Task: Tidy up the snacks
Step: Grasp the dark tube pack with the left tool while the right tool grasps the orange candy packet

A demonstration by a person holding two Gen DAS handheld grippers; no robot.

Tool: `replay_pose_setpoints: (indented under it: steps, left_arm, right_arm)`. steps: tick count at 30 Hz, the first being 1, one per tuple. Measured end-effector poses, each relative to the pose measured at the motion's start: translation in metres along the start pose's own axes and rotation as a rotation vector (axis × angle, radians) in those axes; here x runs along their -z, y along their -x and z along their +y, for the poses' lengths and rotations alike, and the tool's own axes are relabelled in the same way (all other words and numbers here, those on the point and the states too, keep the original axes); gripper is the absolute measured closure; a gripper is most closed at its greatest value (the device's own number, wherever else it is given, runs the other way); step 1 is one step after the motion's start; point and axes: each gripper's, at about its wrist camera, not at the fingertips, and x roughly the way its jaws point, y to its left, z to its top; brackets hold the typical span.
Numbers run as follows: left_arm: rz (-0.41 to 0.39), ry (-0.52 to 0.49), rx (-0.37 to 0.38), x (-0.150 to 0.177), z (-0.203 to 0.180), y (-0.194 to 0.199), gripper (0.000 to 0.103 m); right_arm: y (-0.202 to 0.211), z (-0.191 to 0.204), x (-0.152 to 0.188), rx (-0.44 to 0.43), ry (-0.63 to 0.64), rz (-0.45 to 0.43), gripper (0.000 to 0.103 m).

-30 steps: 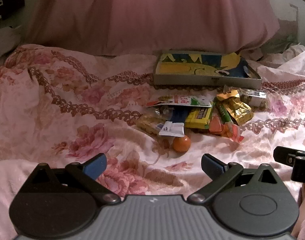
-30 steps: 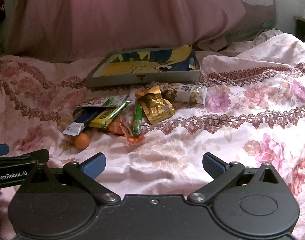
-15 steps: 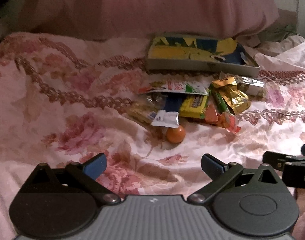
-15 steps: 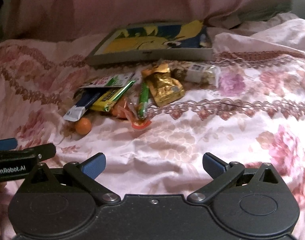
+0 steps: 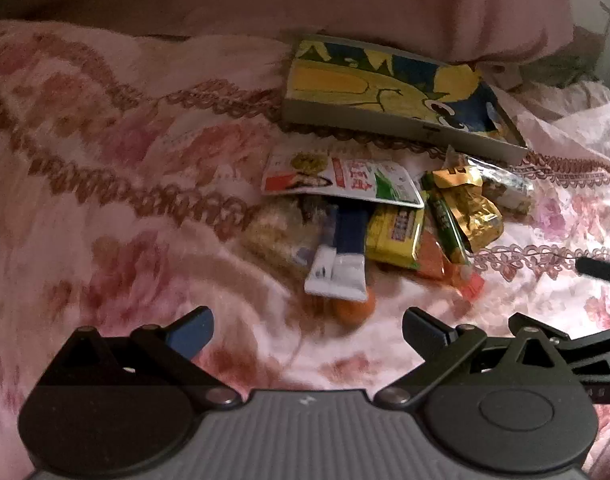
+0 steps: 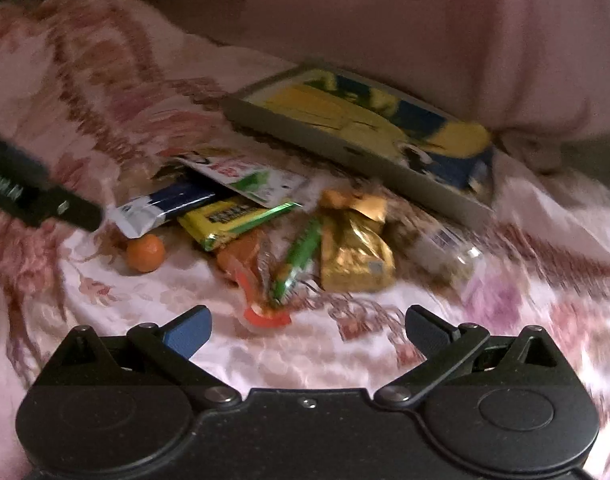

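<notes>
With both my left gripper (image 5: 308, 326) and right gripper (image 6: 308, 326) spread wide and empty, I see the snacks (image 5: 393, 228) heaped just before the tray (image 5: 389, 92): light, crinkly, slippery packets, best pinched by sealed edges.

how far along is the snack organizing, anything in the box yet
Nothing looks done: the yellow and blue box holds no snacks. Both the left claw and the right claw are open and empty, near the pile. The orange ball, gold packet, yellow packet and the other snacks lie heaped on the floral bedspread.
</notes>
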Motion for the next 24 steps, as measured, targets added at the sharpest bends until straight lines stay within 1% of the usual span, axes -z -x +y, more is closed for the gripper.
replay_pose_setpoints:
  steps: [4,8,10,14,16,20,24]
  left_arm:
    - [0.023,-0.055,0.018,-0.019,0.000,-0.015,0.000]
    - [0.021,-0.083,0.039,-0.034,0.004,-0.029,0.000]
    - [0.016,-0.057,0.055,-0.040,0.008,-0.035,0.000]
    - [0.008,0.063,0.139,-0.044,0.024,-0.042,0.000]
    - [0.001,0.080,0.165,-0.044,0.027,-0.042,0.000]
    - [-0.026,0.041,0.214,-0.044,0.025,-0.042,0.000]
    - [-0.038,-0.027,0.253,-0.043,0.012,-0.043,0.000]
  right_arm:
    - [-0.012,0.007,-0.005,-0.053,0.085,-0.019,0.001]
    - [-0.026,0.018,-0.009,-0.084,0.170,-0.034,0.001]
    - [-0.032,0.022,-0.009,-0.103,0.195,-0.040,0.001]
    - [-0.040,0.032,-0.011,-0.116,0.249,-0.059,0.001]
    - [-0.043,0.034,-0.012,-0.119,0.263,-0.075,0.001]
    - [-0.049,0.034,-0.014,-0.139,0.251,-0.081,0.005]
    - [-0.055,0.032,-0.015,-0.162,0.220,-0.078,0.008]
